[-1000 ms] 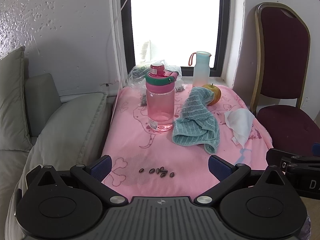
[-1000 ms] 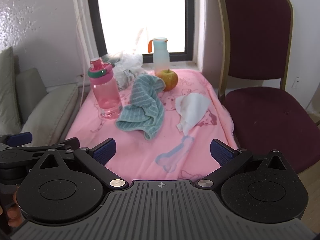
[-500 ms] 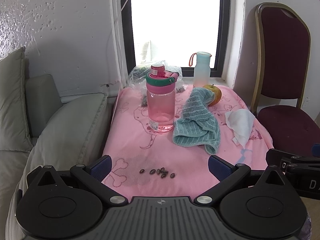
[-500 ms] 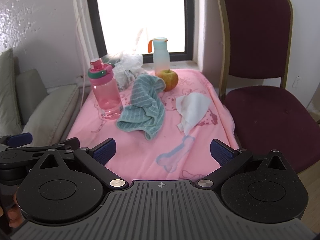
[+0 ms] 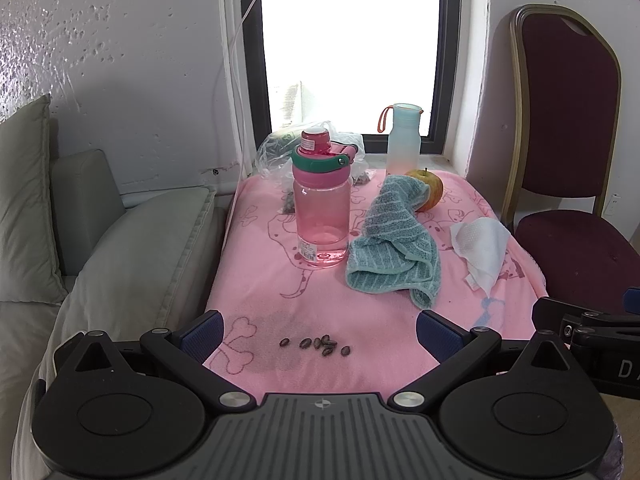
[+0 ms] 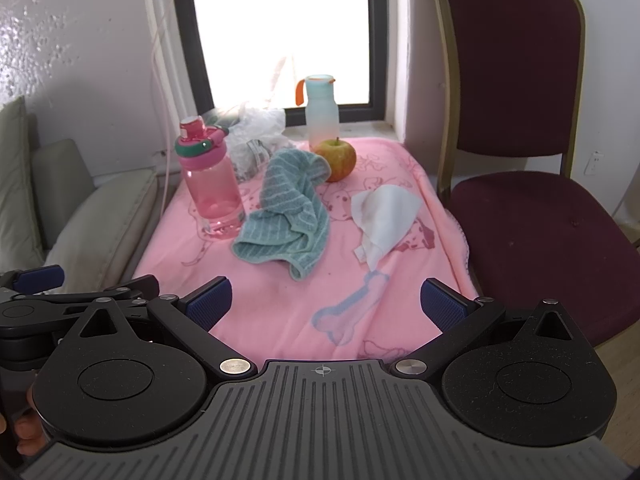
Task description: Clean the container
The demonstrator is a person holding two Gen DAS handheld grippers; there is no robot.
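A pink bottle point(image 5: 321, 216) point(image 6: 211, 190) with a green-rimmed lid stands upright on the pink blanket point(image 5: 360, 312) point(image 6: 280, 280). A teal striped towel point(image 5: 394, 256) point(image 6: 288, 216) lies crumpled just right of it. A white wipe point(image 5: 480, 248) point(image 6: 384, 216) lies further right. Several dark seeds point(image 5: 316, 346) sit near the front edge. My left gripper point(image 5: 318, 338) is open and empty, held back above the seeds. My right gripper point(image 6: 326, 304) is open and empty at the blanket's front edge, well short of the towel.
An apple point(image 5: 430, 190) point(image 6: 338, 158) and a pale blue bottle point(image 5: 404, 142) point(image 6: 321, 110) stand at the back by the window, with a clear plastic bag point(image 5: 280, 152) behind the pink bottle. A maroon chair point(image 6: 540, 208) is to the right, grey cushions point(image 5: 132, 256) to the left.
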